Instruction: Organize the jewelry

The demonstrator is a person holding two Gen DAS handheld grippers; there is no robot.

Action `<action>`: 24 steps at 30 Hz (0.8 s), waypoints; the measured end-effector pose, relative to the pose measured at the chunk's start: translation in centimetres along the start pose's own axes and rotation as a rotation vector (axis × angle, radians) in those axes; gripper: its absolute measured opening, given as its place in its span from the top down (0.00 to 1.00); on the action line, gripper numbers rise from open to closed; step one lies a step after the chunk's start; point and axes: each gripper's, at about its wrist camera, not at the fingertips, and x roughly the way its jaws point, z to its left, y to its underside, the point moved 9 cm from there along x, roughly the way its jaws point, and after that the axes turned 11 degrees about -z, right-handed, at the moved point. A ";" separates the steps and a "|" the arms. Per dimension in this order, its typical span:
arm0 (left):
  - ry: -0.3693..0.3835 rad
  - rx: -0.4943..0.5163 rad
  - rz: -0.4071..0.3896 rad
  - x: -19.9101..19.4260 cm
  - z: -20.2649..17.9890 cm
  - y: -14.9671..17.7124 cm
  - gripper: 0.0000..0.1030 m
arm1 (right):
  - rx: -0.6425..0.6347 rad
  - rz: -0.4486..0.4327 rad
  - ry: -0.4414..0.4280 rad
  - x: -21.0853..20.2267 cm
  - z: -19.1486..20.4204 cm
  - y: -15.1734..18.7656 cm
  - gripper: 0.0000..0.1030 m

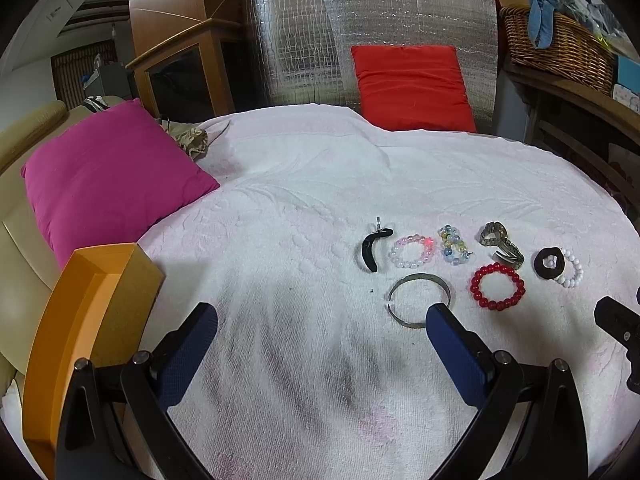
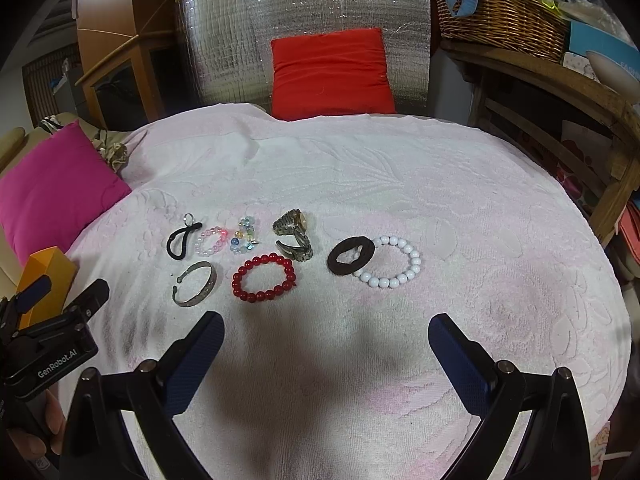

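Several jewelry pieces lie on a white towel (image 2: 400, 184): a black strap (image 2: 180, 242), a pink bead bracelet (image 2: 210, 241), a pastel bead bracelet (image 2: 243, 236), a metal watch (image 2: 294, 236), a silver bangle (image 2: 196, 284), a red bead bracelet (image 2: 264, 276), a black ring-shaped band (image 2: 351, 259) and a white bead bracelet (image 2: 394, 264). The silver bangle (image 1: 418, 300) lies just ahead of my left gripper (image 1: 320, 320), which is open and empty. My right gripper (image 2: 326, 332) is open and empty, behind the red bracelet and the black band.
An orange box (image 1: 92, 320) stands at the towel's left edge beside my left gripper. A magenta cushion (image 1: 112, 184) lies at the left, a red cushion (image 1: 412, 84) at the back. A wicker basket (image 2: 500, 16) sits on a wooden shelf at the right.
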 end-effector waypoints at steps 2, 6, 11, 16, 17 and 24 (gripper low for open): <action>-0.003 0.006 -0.006 0.0 0.1 -0.1 0.00 | -0.001 -0.003 0.001 0.0 0.0 -0.1 0.00; -0.001 -0.002 0.001 0.2 0.3 0.0 0.00 | -0.010 -0.021 -0.001 0.2 -0.1 -1.0 0.00; 0.018 -0.063 0.044 1.4 1.4 0.3 0.00 | 0.024 -0.002 -0.060 2.4 0.1 -2.8 0.00; 0.041 -0.094 0.104 2.4 1.9 1.0 0.00 | 0.093 0.040 -0.148 5.2 1.8 -3.8 0.06; 0.028 -0.070 0.116 2.5 2.1 1.2 0.00 | 0.085 0.041 -0.154 5.9 2.2 -4.1 0.11; 0.104 -0.096 0.131 3.7 1.9 1.6 0.00 | 0.015 0.155 -0.195 12.9 4.7 -4.0 0.51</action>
